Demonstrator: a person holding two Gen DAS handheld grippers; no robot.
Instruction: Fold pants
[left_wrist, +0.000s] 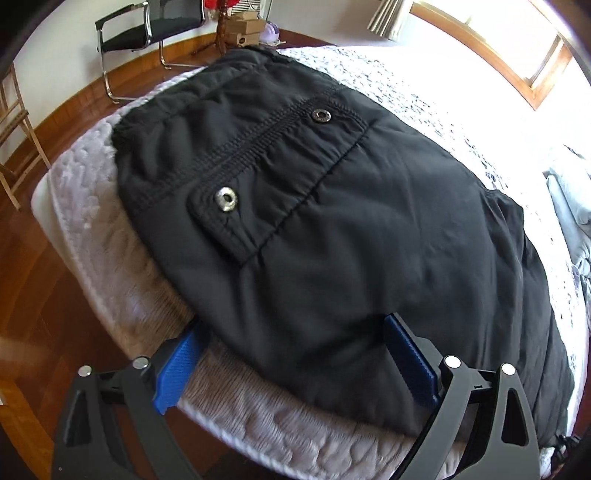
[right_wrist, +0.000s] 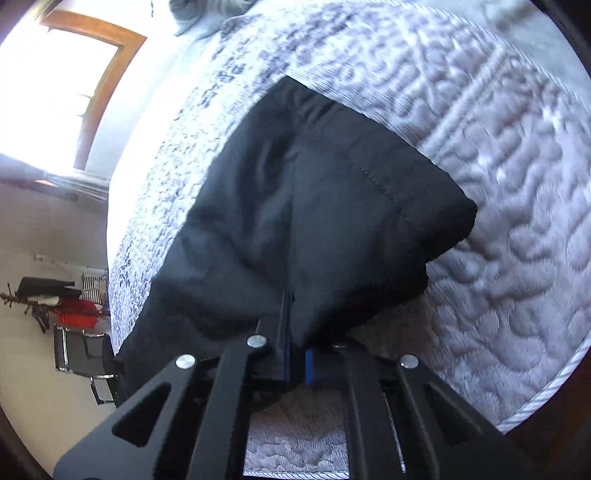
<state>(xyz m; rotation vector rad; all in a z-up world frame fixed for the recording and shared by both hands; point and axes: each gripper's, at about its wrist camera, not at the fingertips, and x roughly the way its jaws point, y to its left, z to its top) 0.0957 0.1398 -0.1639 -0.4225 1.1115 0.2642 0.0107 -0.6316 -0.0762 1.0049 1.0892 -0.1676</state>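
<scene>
Right tool (right_wrist: 297, 354) clamps black pants (right_wrist: 314, 206) on bed (right_wrist: 517, 221); left tool (left_wrist: 295, 354) gapes at near edge. Risk: slick fabric slipping, fold skewing.

Right claw (right_wrist: 295, 325) tips under pants (right_wrist: 314, 206)

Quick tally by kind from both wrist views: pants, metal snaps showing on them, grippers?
Black pants: 1
Metal snaps: 2, a silver one and a dark one
Grippers: 2, left gripper open, right gripper shut on the pants
Total: 5
</scene>
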